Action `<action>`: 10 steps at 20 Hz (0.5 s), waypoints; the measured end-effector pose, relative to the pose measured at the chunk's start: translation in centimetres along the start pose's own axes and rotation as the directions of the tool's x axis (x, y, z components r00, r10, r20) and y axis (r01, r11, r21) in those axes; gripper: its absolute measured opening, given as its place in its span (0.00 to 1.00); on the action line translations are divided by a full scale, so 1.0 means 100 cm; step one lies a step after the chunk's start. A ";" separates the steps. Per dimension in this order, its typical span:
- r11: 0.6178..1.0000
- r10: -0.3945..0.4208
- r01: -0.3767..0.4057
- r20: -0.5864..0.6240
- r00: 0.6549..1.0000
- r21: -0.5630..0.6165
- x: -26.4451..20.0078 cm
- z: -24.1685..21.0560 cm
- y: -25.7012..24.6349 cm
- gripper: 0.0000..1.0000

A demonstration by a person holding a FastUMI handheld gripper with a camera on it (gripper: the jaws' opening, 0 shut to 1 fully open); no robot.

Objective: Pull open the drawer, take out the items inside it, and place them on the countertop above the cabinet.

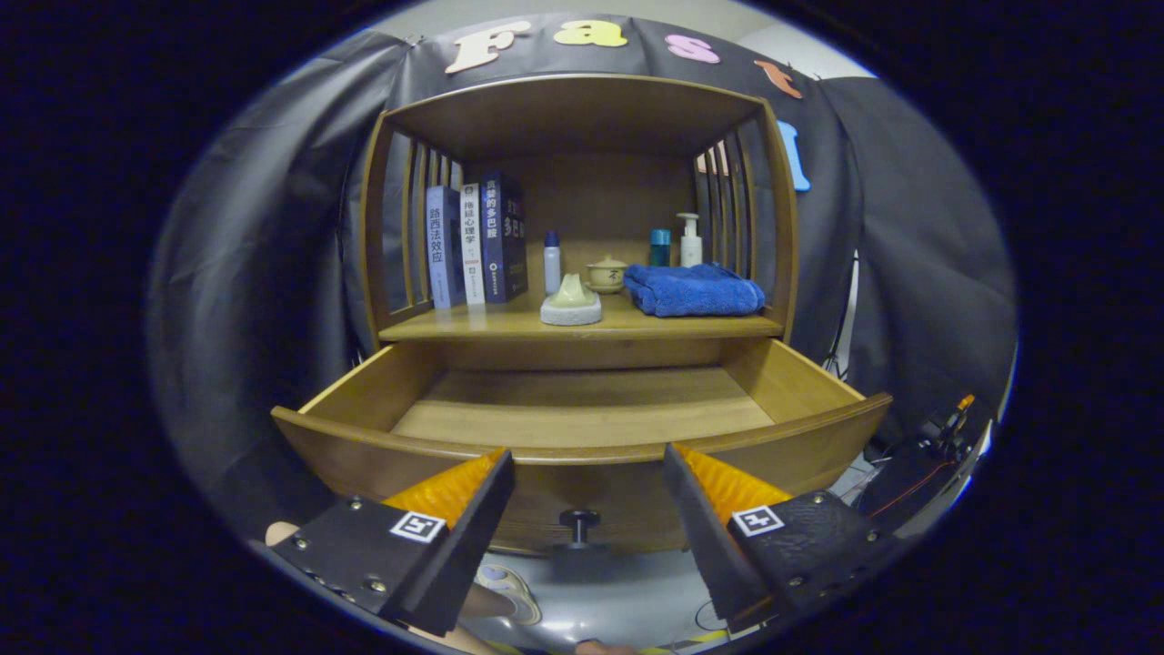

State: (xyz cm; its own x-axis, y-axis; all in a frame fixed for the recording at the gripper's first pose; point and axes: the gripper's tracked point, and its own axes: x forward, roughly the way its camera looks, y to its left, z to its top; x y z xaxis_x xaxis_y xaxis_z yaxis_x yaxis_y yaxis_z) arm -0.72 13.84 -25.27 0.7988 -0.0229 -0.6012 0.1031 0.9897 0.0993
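One open drawer (582, 414), claw (587, 473) spread wide.

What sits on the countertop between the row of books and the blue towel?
In the gripper view, between the books and the blue towel sit a small bottle, a pale stone-like ornament and a lidded cup.

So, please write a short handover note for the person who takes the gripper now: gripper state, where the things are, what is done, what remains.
Gripper: open, holding nothing, fingers apart just in front of the drawer front, the knob between them.
Drawer: pulled open; the visible part of its floor is bare.
Countertop: carries books, a blue towel, small bottles, a lidded cup and a pale lumpy item.
Done: drawer opened.
Left: check the near edge of the drawer for hidden items; I cannot tell which countertop items came from it.
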 end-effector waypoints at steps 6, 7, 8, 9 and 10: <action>1.000 0.002 -0.002 0.050 0.999 -0.009 0.018 0.013 0.003 0.99; 1.000 0.001 -0.001 0.060 0.998 -0.013 0.024 0.016 0.003 0.99; 1.000 0.002 -0.001 0.040 0.999 -0.028 0.028 0.010 0.003 0.99; 1.000 0.002 -0.001 0.075 0.997 -0.019 0.028 0.017 0.005 0.99; 1.000 0.002 -0.001 0.039 0.999 -0.031 0.031 0.012 0.006 1.00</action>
State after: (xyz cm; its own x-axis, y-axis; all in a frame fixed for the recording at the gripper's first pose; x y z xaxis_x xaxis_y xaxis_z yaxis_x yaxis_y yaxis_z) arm 2.55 14.22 -26.08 0.8214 -0.0265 -0.5698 0.0844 0.9936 0.0754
